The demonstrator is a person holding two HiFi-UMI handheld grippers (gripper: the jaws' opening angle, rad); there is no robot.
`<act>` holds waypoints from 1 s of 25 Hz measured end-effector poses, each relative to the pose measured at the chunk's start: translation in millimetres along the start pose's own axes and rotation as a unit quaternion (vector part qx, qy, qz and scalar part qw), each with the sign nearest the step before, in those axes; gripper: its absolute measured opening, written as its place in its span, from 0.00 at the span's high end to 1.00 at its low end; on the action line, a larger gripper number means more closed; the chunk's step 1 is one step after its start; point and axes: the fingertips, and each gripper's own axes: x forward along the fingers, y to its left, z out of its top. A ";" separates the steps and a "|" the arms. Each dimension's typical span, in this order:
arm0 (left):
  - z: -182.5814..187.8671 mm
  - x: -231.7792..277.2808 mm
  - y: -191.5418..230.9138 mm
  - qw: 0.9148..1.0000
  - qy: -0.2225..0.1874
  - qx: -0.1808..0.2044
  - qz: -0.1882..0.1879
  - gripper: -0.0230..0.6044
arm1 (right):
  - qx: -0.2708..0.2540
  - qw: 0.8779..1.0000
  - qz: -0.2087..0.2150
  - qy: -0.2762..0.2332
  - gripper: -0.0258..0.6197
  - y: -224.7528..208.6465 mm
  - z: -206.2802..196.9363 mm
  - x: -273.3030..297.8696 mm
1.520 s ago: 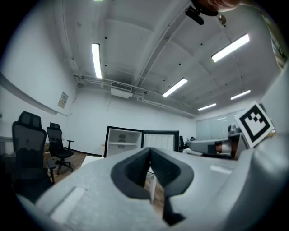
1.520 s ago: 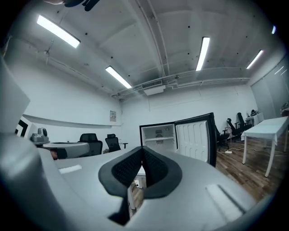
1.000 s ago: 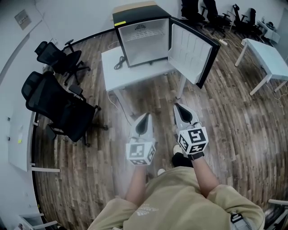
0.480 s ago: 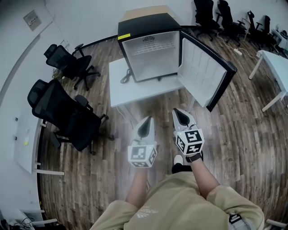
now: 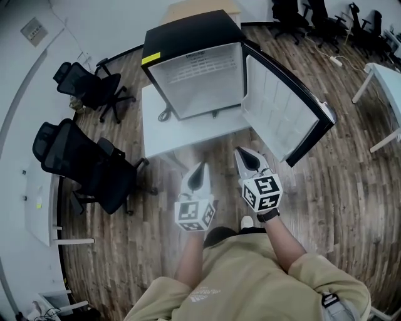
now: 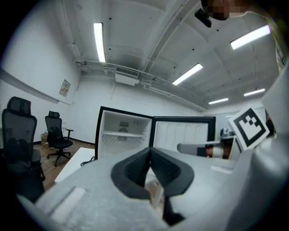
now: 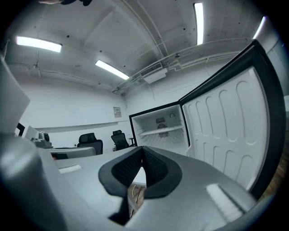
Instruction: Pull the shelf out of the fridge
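Note:
A small black fridge [image 5: 186,29] stands on a white table [image 5: 188,134], its door [image 5: 282,114] swung open to the right. Inside, a white shelf [image 6: 123,134] spans the upper part, also seen in the right gripper view as the shelf [image 7: 164,130]. My left gripper [image 5: 200,168] and right gripper [image 5: 244,153] hang side by side in front of the table, short of the fridge and touching nothing. Both pairs of jaws are shut, with nothing between them. Each gripper points at the open fridge.
Two black office chairs [image 5: 84,160] [image 5: 88,86] stand on the wooden floor at the left. A black cable [image 5: 165,115] lies on the table beside the fridge. Another white table [image 5: 383,80] and more chairs [image 5: 313,15] are at the far right.
The person has walked nearer: the fridge and table are larger and closer in the head view. Both grippers have stayed shut and side by side.

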 end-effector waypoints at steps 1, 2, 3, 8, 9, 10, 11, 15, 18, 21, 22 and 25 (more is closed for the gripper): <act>-2.8 6.1 1.3 1.000 0.005 0.001 -0.001 0.96 | 0.002 1.000 0.000 0.002 0.95 -4.7 -1.1 5.0; -4.3 11.9 4.0 1.000 0.009 0.001 -0.001 0.96 | 0.003 1.000 0.001 0.003 0.95 -7.5 -1.3 10.9; -4.5 18.1 7.8 1.000 0.012 0.001 -0.001 0.96 | 0.004 1.000 0.003 0.004 0.95 -9.3 -1.0 17.9; -8.4 57.2 38.7 1.000 0.016 -0.003 -0.005 0.96 | 0.002 1.000 0.012 0.012 0.95 -11.6 -6.6 65.4; -10.9 66.9 46.5 1.000 0.017 -0.004 -0.007 0.96 | -0.002 1.000 0.013 0.015 0.95 -11.5 -9.1 76.9; -13.3 77.0 54.3 1.000 0.019 -0.006 -0.010 0.96 | -0.005 1.000 0.013 0.017 0.95 -11.6 -11.0 88.5; -14.7 87.3 62.0 1.000 0.021 -0.008 -0.015 0.96 | -0.005 1.000 0.011 0.019 0.95 -12.1 -11.5 100.0; -6.2 125.9 93.0 0.999 0.019 -0.019 -0.029 0.96 | 0.023 1.000 0.016 0.015 0.95 -12.5 -2.4 145.0; 0.6 149.5 115.5 0.999 0.013 -0.024 -0.032 0.96 | 0.052 0.998 0.017 0.013 0.95 -17.8 0.0 176.2; 1.7 166.4 135.5 0.999 0.008 -0.028 -0.034 0.96 | 0.056 0.998 0.009 0.027 0.95 -25.9 -5.5 204.9; 1.1 171.2 141.3 0.999 0.006 -0.031 -0.039 0.96 | 0.059 0.998 0.007 0.029 0.95 -28.4 -7.1 214.5; -1.3 188.8 153.3 0.997 0.005 -0.041 -0.067 0.96 | 0.099 0.995 0.007 0.032 0.93 -38.6 -9.4 246.9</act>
